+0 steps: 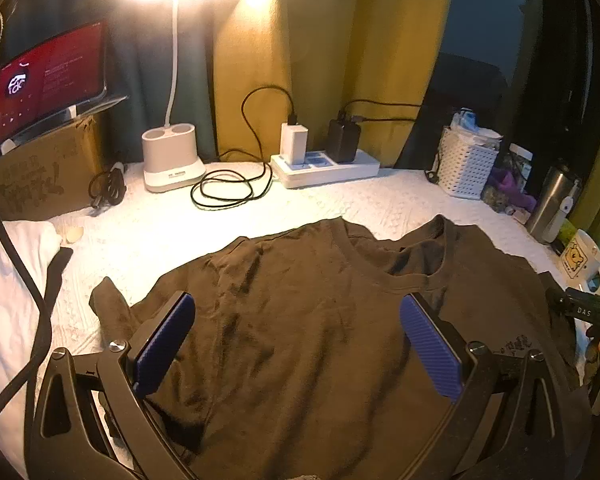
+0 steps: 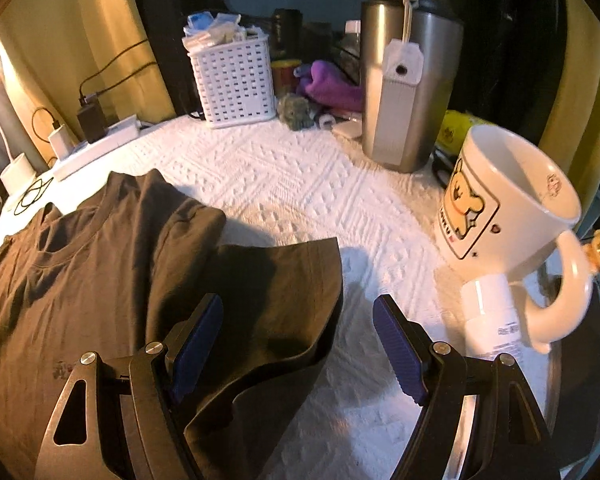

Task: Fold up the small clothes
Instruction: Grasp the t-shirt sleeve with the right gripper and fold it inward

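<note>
A dark brown T-shirt (image 1: 300, 320) lies spread flat on the white textured cloth, neck opening toward the back. My left gripper (image 1: 296, 312) is open above the shirt's chest, its blue pads wide apart and empty. In the right wrist view the shirt (image 2: 100, 280) fills the left side, with its right sleeve (image 2: 284, 292) spread out to the right. My right gripper (image 2: 298, 316) is open, with the sleeve's edge lying between its blue pads and not pinched. The right gripper's tip also shows at the right edge of the left wrist view (image 1: 588, 312).
A cartoon mug (image 2: 512, 208) and a white bottle (image 2: 492, 320) stand close to the right gripper. A steel tumbler (image 2: 408, 92), white basket (image 2: 236, 76), power strip (image 1: 324, 166), lamp base (image 1: 170, 158), coiled cable (image 1: 228, 188), tablet (image 1: 48, 80) on a box and white fabric (image 1: 4, 300) ring the table.
</note>
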